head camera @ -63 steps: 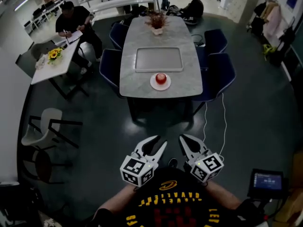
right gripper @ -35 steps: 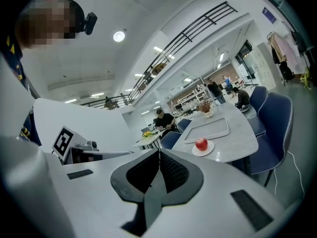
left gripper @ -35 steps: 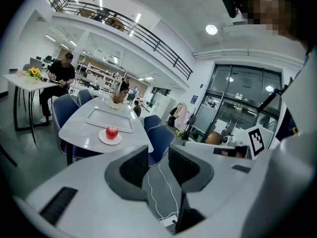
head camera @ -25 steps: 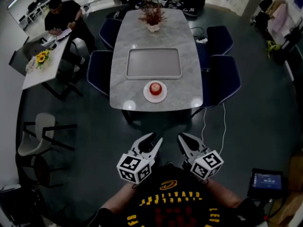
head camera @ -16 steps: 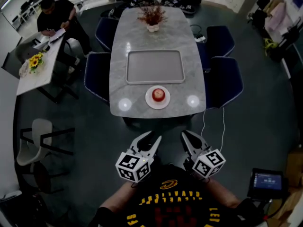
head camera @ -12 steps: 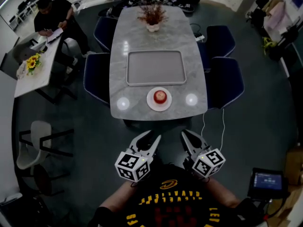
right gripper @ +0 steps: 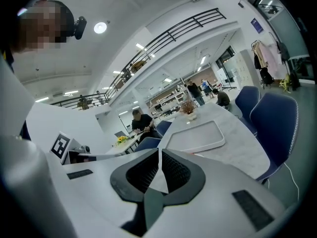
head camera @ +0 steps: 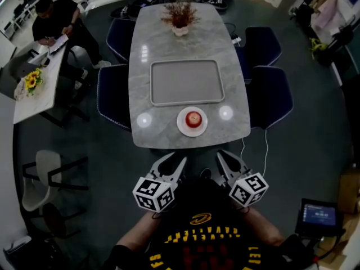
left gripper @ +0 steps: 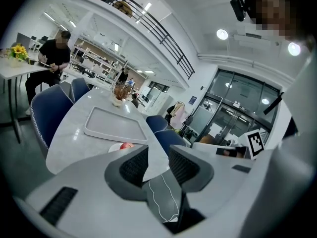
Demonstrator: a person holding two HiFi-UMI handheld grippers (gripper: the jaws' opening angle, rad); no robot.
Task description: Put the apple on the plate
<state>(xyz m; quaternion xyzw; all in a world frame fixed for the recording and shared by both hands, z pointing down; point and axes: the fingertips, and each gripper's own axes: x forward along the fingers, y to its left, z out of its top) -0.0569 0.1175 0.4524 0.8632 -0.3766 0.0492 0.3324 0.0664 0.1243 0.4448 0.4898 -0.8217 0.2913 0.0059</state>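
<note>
The apple (head camera: 193, 117) sits on the plate (head camera: 181, 124), so the task looks done; the left gripper (head camera: 175, 160) gapes empty, the right gripper (head camera: 225, 155) is closed on nothing.

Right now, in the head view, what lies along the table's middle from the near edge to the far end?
The plate with the apple on it → tray → potted plant.

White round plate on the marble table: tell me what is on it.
A red apple sits at the middle of the white round plate. The patch of plate beneath the apple is covered and cannot be seen.
</note>
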